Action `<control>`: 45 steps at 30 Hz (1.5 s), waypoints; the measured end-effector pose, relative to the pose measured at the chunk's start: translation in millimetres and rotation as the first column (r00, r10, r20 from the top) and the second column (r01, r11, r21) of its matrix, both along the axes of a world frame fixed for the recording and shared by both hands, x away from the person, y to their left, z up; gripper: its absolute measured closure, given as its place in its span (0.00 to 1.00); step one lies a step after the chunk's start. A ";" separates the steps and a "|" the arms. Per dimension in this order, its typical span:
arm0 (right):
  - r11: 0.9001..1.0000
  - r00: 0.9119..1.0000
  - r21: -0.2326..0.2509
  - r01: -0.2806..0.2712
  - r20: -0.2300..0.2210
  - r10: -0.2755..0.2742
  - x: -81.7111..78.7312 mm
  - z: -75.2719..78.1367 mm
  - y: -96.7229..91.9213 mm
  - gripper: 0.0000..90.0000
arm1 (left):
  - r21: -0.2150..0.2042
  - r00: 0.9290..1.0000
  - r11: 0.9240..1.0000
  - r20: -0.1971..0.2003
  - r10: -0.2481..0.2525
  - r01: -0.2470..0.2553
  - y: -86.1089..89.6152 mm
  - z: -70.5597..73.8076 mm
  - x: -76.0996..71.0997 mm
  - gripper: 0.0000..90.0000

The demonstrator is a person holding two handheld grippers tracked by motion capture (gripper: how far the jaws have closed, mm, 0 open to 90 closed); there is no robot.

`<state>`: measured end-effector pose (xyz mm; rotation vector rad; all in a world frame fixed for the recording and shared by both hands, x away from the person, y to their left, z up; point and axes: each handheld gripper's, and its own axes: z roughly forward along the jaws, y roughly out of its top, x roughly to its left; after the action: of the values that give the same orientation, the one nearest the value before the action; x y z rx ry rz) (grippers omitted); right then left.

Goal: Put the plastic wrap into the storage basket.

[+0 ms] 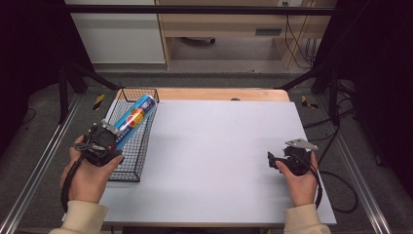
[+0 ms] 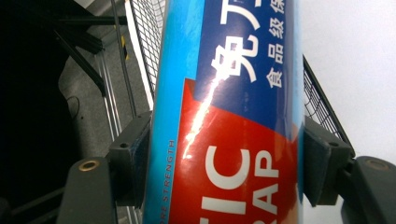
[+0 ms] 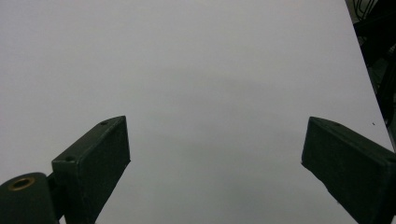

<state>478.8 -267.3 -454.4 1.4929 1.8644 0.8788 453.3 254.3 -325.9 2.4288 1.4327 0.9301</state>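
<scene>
Over the wire basket, tube slanting up-right, clenched by left fingers.

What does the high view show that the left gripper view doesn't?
High view alone: the person's two hands, the right gripper held open above the table, the whole wire basket at the table's left edge, and the floor and cabinets beyond.

Left gripper view alone: the print on the blue roll up close, white Chinese characters and a red panel with white letters, and both pads pressed against its sides.

Both: the left gripper shut on the roll, held over the basket, with the white table beside it.
</scene>
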 end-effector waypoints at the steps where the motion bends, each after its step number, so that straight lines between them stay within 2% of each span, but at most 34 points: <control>1: 1.000 1.000 0.000 0.000 0.000 0.000 0.0 0.0 0.0 0.09 | 0.000 1.000 1.000 0.000 0.000 0.000 0.0 0.0 0.0 0.34; 14: 1.000 1.000 0.004 -0.005 -0.004 0.005 0.3 -0.4 -0.6 0.09 | -0.007 0.998 0.998 -0.030 0.058 -0.059 3.1 -7.3 10.5 0.34; 19: 1.000 1.000 0.009 -0.007 -0.003 0.007 0.4 -0.3 -0.7 0.09 | 0.003 0.993 0.996 -0.076 0.093 -0.094 5.8 -12.0 18.7 0.35; 22: 1.000 1.000 0.010 -0.009 -0.004 0.009 0.5 -0.4 -1.0 0.09 | 0.007 0.992 0.995 -0.082 0.098 -0.097 6.2 -12.9 22.0 0.35; 29: 1.000 1.000 0.014 -0.014 -0.006 0.014 1.1 -0.7 -1.6 0.09 | 0.037 0.984 0.991 -0.118 0.132 -0.128 5.3 -14.6 32.6 0.35; 36: 1.000 1.000 0.018 -0.016 -0.012 0.016 1.5 -1.1 -1.4 0.09 | 0.032 0.979 0.990 -0.145 0.141 -0.137 4.9 -21.5 38.3 0.35; 41: 1.000 1.000 0.013 -0.020 -0.013 0.020 1.7 -1.4 0.3 0.09 | 0.026 0.973 0.989 -0.177 0.149 -0.147 7.0 -26.5 43.7 0.35; 45: 1.000 1.000 0.009 -0.024 -0.015 0.024 2.0 -1.8 0.4 0.09 | 0.041 0.967 0.987 -0.195 0.162 -0.157 7.7 -29.8 47.2 0.35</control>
<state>480.9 -266.9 -456.2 1.4889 1.8952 0.8907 500.5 262.0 -355.7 2.5152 1.7162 0.7574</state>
